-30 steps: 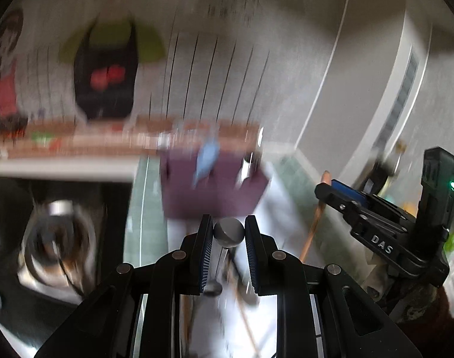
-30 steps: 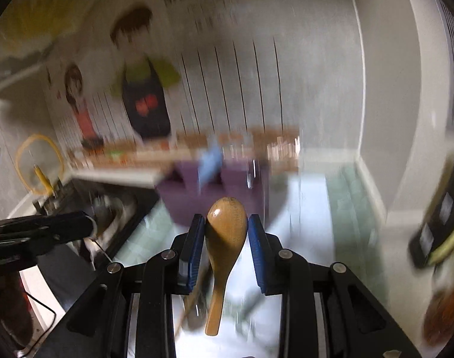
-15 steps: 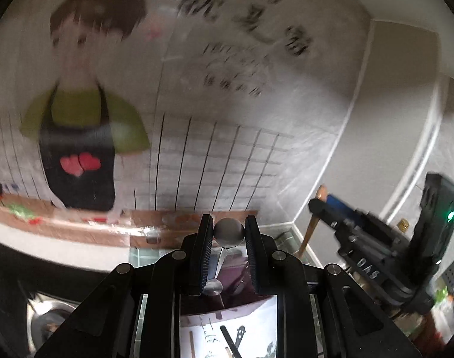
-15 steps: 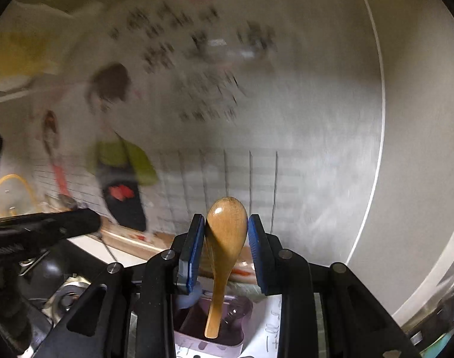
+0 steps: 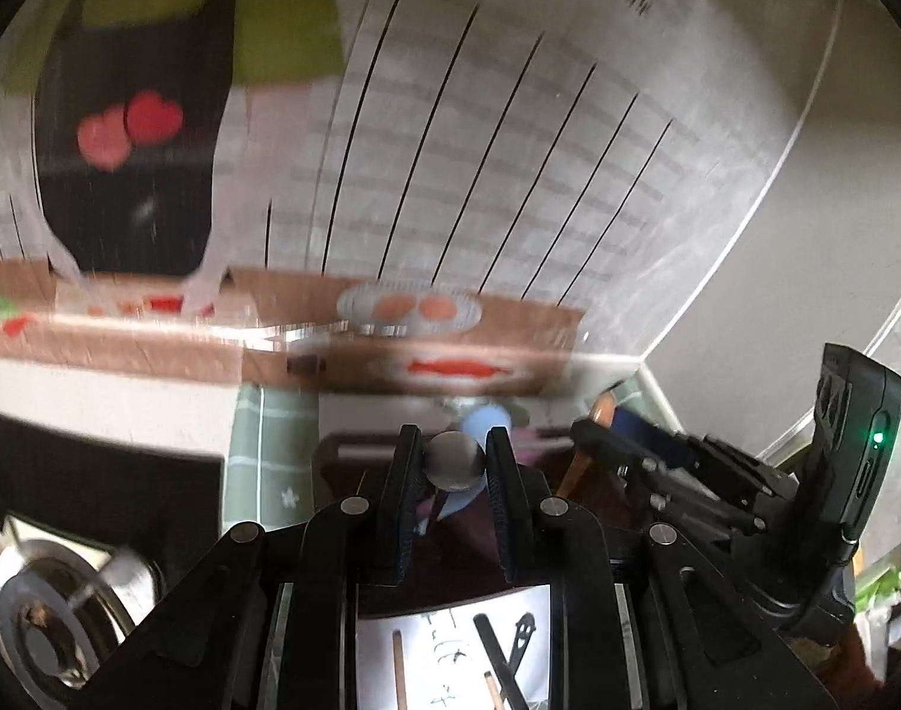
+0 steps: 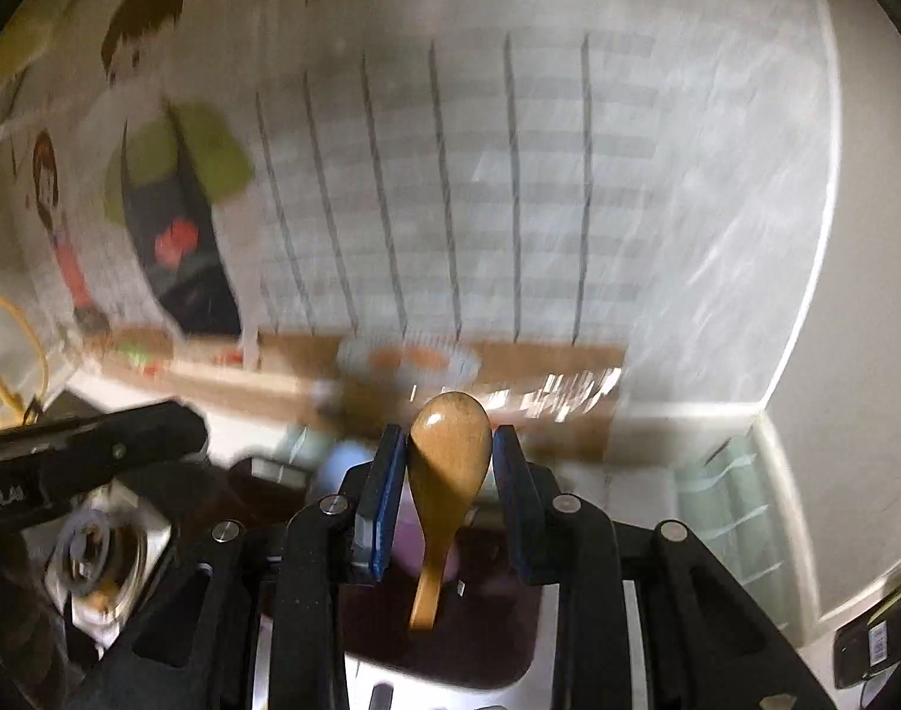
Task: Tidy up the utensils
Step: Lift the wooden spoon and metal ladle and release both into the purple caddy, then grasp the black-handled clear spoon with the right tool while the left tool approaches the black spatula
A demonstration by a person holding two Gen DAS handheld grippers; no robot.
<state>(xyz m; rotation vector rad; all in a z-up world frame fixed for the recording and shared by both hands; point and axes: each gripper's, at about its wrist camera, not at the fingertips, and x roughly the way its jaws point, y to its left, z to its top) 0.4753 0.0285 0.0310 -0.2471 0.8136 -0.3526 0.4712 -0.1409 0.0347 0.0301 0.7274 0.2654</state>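
My left gripper (image 5: pixel 454 461) is shut on a metal spoon (image 5: pixel 454 462), bowl up between the pads, handle hanging down. My right gripper (image 6: pixel 449 449) is shut on a wooden spoon (image 6: pixel 447 461), bowl up, handle pointing down. Both hang over a dark purple utensil holder (image 6: pixel 438 633), which also shows in the left wrist view (image 5: pixel 468 556). A blue utensil (image 5: pixel 485 419) stands in it. The right gripper with its wooden spoon appears in the left wrist view (image 5: pixel 657 461). The left gripper's body shows in the right wrist view (image 6: pixel 89 444).
A white sheet (image 5: pixel 450 645) with chopsticks and a dark utensil lies below the holder. A gas burner (image 5: pixel 54 609) is at lower left. A decorated tiled wall (image 5: pixel 480 148) stands behind, with a corner to the right. A green patterned mat (image 6: pixel 740 509) covers the counter.
Both views have tilted back down from the wall toward the counter. The purple holder now sits directly beneath both held spoons. Both grips are unchanged.
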